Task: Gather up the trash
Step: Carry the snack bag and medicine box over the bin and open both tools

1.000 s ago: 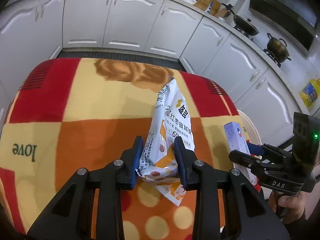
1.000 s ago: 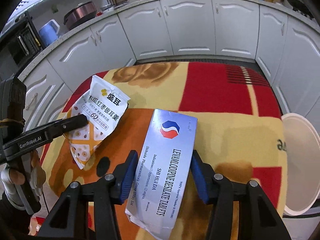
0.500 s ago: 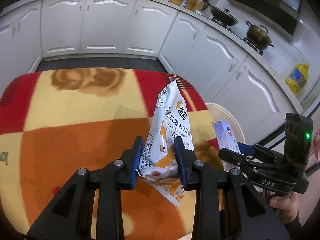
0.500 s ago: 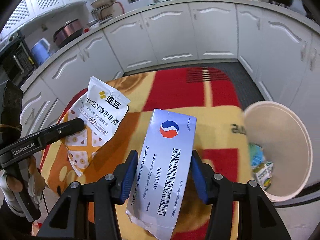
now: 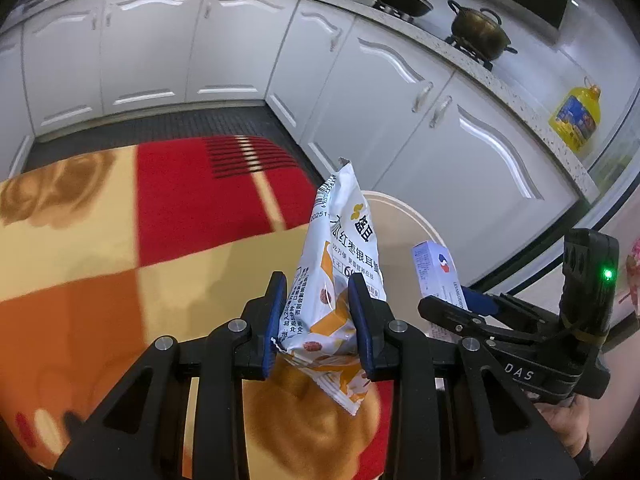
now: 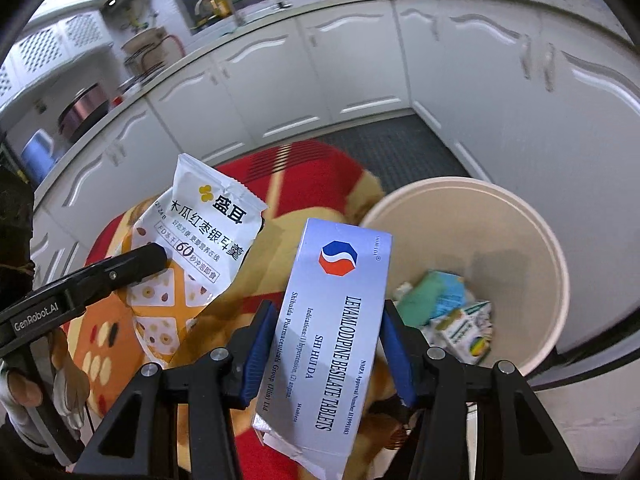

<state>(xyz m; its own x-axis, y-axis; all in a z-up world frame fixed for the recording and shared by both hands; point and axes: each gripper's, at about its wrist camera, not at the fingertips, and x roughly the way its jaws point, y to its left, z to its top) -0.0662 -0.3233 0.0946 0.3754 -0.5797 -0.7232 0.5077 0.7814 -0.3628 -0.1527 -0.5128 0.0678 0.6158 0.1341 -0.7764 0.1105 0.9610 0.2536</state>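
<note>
Both grippers have swung toward the bin, which holds cartons. Left gripper pinches the snack pouch; right gripper clamps the tablet box beside its rim.

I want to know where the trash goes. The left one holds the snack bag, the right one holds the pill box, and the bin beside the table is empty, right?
Not quite. The bin is not empty: the right wrist view shows small cartons and packets already at its bottom. The rest holds: the left gripper grips the snack bag and the right gripper grips the pill box.
</note>
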